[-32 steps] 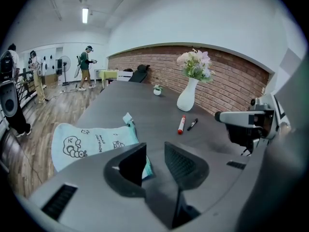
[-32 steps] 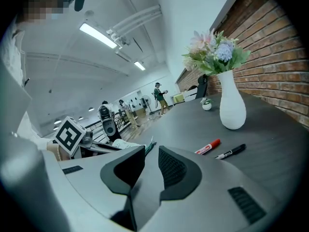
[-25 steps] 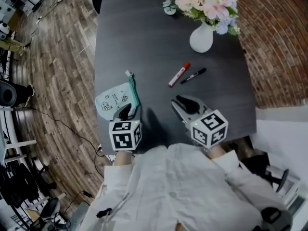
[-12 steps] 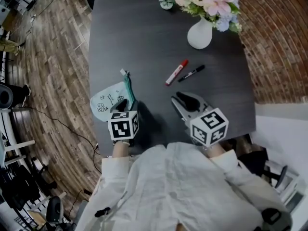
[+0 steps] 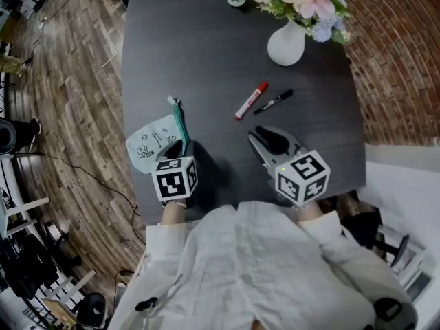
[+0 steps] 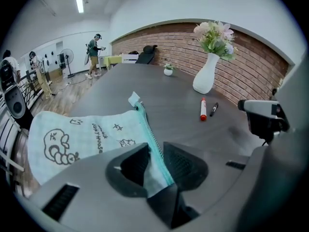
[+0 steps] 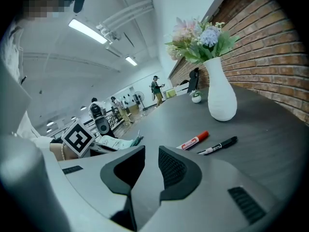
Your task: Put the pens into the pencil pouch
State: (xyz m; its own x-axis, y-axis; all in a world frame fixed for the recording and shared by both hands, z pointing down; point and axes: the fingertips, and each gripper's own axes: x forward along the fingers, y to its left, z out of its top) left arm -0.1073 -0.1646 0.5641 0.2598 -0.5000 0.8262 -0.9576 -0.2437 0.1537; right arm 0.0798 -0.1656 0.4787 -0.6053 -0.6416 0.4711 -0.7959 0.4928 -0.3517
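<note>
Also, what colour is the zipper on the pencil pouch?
The zipper is teal green; the left gripper view shows it best.

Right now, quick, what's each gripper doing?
Left gripper: open, jaws have just been closing around the zipper edge of the pencil pouch, not clamped on it yet.
Right gripper: open, nothing between its jaws.

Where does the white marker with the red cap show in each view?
Head view: the white marker with the red cap lies aslant near centre, left of the thin black pen.
Left gripper view: right of centre.
Right gripper view: just below centre.
Shared landmark: the rounded white vase of flowers beyond it.
</note>
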